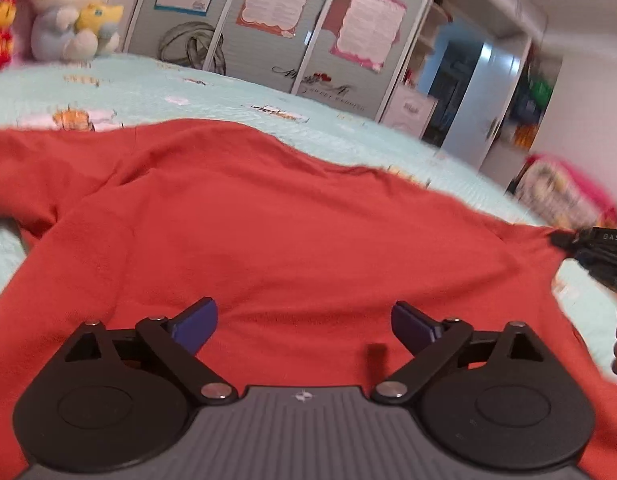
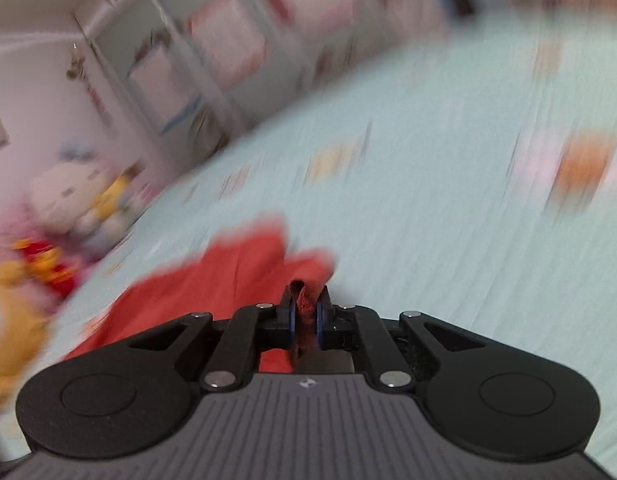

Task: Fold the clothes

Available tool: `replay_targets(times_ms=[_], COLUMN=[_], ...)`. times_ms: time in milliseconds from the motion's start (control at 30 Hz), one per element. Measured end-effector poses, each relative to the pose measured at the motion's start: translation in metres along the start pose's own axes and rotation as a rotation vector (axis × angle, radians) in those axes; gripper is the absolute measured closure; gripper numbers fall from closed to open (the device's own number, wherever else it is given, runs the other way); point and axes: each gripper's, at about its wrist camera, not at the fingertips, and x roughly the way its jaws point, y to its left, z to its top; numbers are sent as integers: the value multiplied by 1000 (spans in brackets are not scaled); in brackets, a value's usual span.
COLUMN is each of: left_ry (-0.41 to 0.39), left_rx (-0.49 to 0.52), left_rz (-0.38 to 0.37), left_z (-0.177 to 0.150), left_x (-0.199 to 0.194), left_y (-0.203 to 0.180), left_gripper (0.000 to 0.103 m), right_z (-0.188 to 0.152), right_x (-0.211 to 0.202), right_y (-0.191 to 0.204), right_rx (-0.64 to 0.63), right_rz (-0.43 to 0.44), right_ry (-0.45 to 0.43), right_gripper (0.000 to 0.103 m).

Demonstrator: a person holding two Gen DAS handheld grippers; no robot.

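A red-orange knit shirt (image 1: pixel 288 216) lies spread over a pale mint quilted bedspread with small printed patches (image 1: pixel 148 88), its far hem running as an uneven edge across the middle of the left wrist view, with a sleeve trailing off toward the left. Beyond that hem a broad strip of bare bedspread stretches to the far side of the bed, where a white plush cat toy holding a yellow piece (image 1: pixel 68 8) sits at the corner and a grey wardrobe with posters taped to its doors (image 1: pixel 288 20) stands behind. The left gripper (image 1: pixel 304 326) hovers over the near part of the shirt with its blue-padded fingers (image 1: pixel 196 326) spread wide and nothing between them. At the right edge of this view the shirt narrows to a stretched corner that ends at the black tip of the right gripper (image 1: pixel 588 246). The right wrist view, heavily blurred, shows what the other cannot: the right gripper (image 2: pixel 306 322) has its jaws pressed together on a bunched fold of the shirt (image 2: pixel 228 288), the cloth standing up between the blue pads. From here the shirt reaches only a little way ahead and to the left, and the bedspread (image 2: pixel 448 220) lies open ahead and to the right. The plush cat (image 2: pixel 80 196) appears as a smear at the left, beside a red and yellow soft toy (image 2: pixel 32 268) whose shape cannot be made out.
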Motion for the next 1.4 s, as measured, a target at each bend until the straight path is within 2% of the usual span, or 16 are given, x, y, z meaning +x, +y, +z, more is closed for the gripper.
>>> replay_targets(times_ms=[67,133,233,300,400,467,533,600,700,800,1000,1100,1167,1200,1333,1400], left_ry=[-9,-9,-11,-12,-13,-14,-16,-16,-17,-17,-17,-18,-19,-20,-20,-20], left_rx=[-33,-27,-32,-34,-35,-38,-40,-40,-37,-37,-39,-42,-44,-46,-47,-46], left_rz=[-25,-21,-26,-28,-31,-34,-36,-36,-35,-34,-35,-37,-40,-42,-44,-44], left_z=[1,1,2,2,2,1,1,1,1,2,2,2,2,2,3,3], left_x=[-1,0,0,1,0,1,0,1,1,1,1,1,1,1,2,2], left_y=[4,2,2,2,3,4,5,5,5,5,6,7,7,7,8,8], left_gripper=[3,3,3,3,2,2,2,1,1,1,1,1,1,0,0,0], right_z=[6,-7,-41,-56,-58,-43,-24,-19,-34,-47,-50,-48,-45,-38,-1,11], right_x=[-24,-33,-32,-27,-32,-39,-46,-50,-55,-39,27,75,105,113,89,67], right_y=[36,78,113,117,81,43,-5,-56,-105,-107,-75,-85,-95,-99,-100,-86], right_rx=[-276,-586,-741,-603,-210,23,252,519,787,820,853,1016,1111,1101,799,513], right_rz=[-108,-121,115,328,468,456,293,182,216,173,228,358,443,459,387,203], right_ry=[-161,-194,-54,122,135,83,61,166,269,300,318,320,348,330,55,-72], right_gripper=[97,102,101,96,86,77,62,59,58,50,46,38,43,59,89,91])
